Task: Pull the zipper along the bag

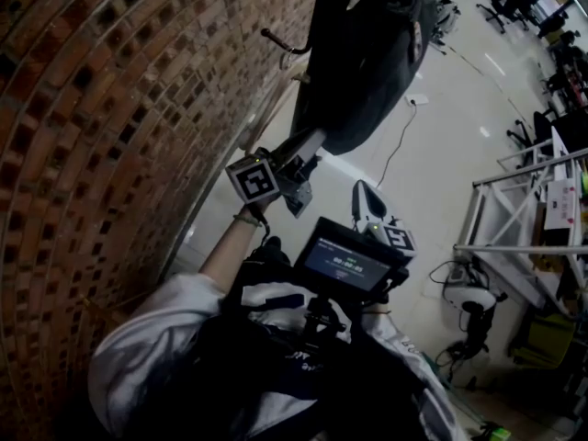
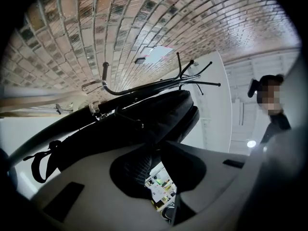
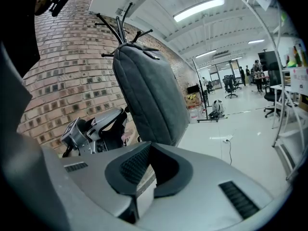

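A dark grey bag (image 1: 367, 62) hangs from a black coat rack (image 3: 120, 28) beside the brick wall. My left gripper (image 1: 308, 145) reaches up to the bag's lower edge, and its jaws look shut on the fabric there (image 2: 151, 150). The bag (image 2: 144, 119) fills the space just beyond those jaws. My right gripper (image 1: 363, 191) hovers lower and to the right, apart from the bag. Its jaws (image 3: 147, 150) are shut with nothing between them. The bag (image 3: 149, 95) hangs ahead of it, with the left gripper (image 3: 89, 129) at the bag's lower left. I cannot make out the zipper pull.
The curved brick wall (image 1: 110, 108) stands close on the left. A small screen (image 1: 344, 265) sits on the person's chest rig. A metal frame (image 1: 514, 209) stands to the right, a cable (image 1: 400, 145) lies on the white floor, and office chairs (image 1: 510, 3) stand far off.
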`<state>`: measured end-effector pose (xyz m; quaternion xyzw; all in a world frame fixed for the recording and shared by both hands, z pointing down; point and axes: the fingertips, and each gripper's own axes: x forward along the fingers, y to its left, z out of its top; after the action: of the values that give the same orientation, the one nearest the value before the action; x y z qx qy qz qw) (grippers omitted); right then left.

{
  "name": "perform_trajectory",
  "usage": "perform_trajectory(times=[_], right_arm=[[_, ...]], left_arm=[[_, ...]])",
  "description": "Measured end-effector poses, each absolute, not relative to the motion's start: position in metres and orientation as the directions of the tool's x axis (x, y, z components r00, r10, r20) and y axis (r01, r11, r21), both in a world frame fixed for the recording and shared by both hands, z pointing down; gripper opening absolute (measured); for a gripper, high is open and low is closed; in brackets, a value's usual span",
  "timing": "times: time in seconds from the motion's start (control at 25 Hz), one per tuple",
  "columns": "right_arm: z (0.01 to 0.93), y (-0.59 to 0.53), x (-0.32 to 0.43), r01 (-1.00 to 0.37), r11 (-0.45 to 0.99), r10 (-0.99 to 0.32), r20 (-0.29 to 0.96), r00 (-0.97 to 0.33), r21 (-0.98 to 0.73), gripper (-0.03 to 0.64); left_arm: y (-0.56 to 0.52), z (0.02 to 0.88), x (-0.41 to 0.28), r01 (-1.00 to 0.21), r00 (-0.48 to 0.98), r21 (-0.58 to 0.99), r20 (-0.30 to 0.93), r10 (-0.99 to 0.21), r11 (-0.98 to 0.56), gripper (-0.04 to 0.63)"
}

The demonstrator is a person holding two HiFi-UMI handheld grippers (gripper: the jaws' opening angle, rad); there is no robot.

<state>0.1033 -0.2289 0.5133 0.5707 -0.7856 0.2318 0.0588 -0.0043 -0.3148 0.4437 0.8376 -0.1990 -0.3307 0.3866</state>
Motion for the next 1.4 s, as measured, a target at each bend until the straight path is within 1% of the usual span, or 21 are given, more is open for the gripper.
perform_trajectory(times=[0.16, 0.24, 0.36, 0.4, 0.44, 0.52, 0.68, 0.84, 0.88, 0.92, 1.08, 1.12, 1.2, 1.28, 1.32, 1.4], right_arm=[[0.516, -0.227, 0.108, -0.941, 0.212, -0.864, 0.398, -0.307, -0.264, 0.011], [0.513, -0.226, 0.111, -0.945, 0.206, -0.868, 0.399, -0.296, -0.253, 0.011], [0.503, -0.228, 0.115, -0.945, 0.220, -0.883, 0.363, -0.297, -0.240, 0.011], [0.498, -0.229, 0.116, -0.945, 0.228, -0.888, 0.347, -0.301, -0.236, 0.011], [0.492, -0.230, 0.117, -0.944, 0.238, -0.893, 0.330, -0.305, -0.230, 0.011], [0.477, -0.234, 0.119, -0.942, 0.263, -0.900, 0.298, -0.318, -0.211, 0.011], [0.415, -0.257, 0.121, -0.928, 0.348, -0.894, 0.250, -0.372, -0.135, 0.011], [0.333, -0.292, 0.126, -0.895, 0.436, -0.885, 0.134, -0.445, -0.097, 0.014], [0.316, -0.298, 0.124, -0.884, 0.459, -0.877, 0.116, -0.466, -0.082, 0.033], [0.300, -0.304, 0.121, -0.877, 0.478, -0.870, 0.104, -0.481, -0.057, 0.046], [0.250, -0.322, 0.105, -0.860, 0.492, -0.871, 0.059, -0.488, 0.136, 0.046], [0.241, -0.325, 0.101, -0.850, 0.501, -0.865, 0.051, -0.500, 0.161, 0.046], [0.234, -0.331, 0.098, -0.835, 0.528, -0.848, 0.045, -0.528, 0.159, 0.046], [0.231, -0.334, 0.093, -0.811, 0.570, -0.821, 0.055, -0.568, 0.134, 0.102], [0.230, -0.335, 0.089, -0.797, 0.590, -0.807, 0.063, -0.587, 0.132, 0.118], [0.226, -0.339, 0.084, -0.775, 0.616, -0.788, 0.077, -0.611, 0.143, 0.120]], left_arm=[[-0.309, 0.428, 0.007, -0.046, 0.731, 0.737, -0.435, -0.525, -0.674, 0.067], [-0.310, 0.424, 0.013, -0.051, 0.743, 0.721, -0.436, -0.508, -0.692, 0.067], [-0.315, 0.428, 0.014, -0.062, 0.742, 0.730, -0.423, -0.520, -0.681, 0.067], [-0.316, 0.430, 0.013, -0.069, 0.740, 0.737, -0.414, -0.530, -0.673, 0.051], [-0.316, 0.433, 0.011, -0.079, 0.739, 0.742, -0.405, -0.539, -0.665, 0.018], [-0.315, 0.435, 0.012, -0.092, 0.743, 0.742, -0.393, -0.542, -0.664, 0.018], [-0.314, 0.433, 0.013, -0.128, 0.758, 0.720, -0.373, -0.536, -0.682, 0.018], [-0.311, 0.432, 0.012, -0.132, 0.765, 0.723, -0.360, -0.533, -0.678, 0.017], [-0.310, 0.431, 0.012, -0.136, 0.766, 0.727, -0.353, -0.537, -0.673, 0.018], [-0.310, 0.431, 0.012, -0.138, 0.767, 0.724, -0.353, -0.536, -0.676, 0.018], [-0.310, 0.429, 0.012, -0.162, 0.771, 0.721, -0.334, -0.542, -0.674, 0.018], [-0.310, 0.428, 0.013, -0.169, 0.773, 0.717, -0.330, -0.542, -0.677, 0.017], [-0.312, 0.426, 0.014, -0.178, 0.779, 0.707, -0.324, -0.537, -0.684, 0.018], [-0.312, 0.429, 0.016, -0.190, 0.786, 0.699, -0.312, -0.533, -0.689, 0.017], [-0.313, 0.432, 0.017, -0.197, 0.789, 0.696, -0.306, -0.533, -0.691, 0.017], [-0.315, 0.436, 0.016, -0.224, 0.789, 0.686, -0.289, -0.542, -0.692, 0.018]])
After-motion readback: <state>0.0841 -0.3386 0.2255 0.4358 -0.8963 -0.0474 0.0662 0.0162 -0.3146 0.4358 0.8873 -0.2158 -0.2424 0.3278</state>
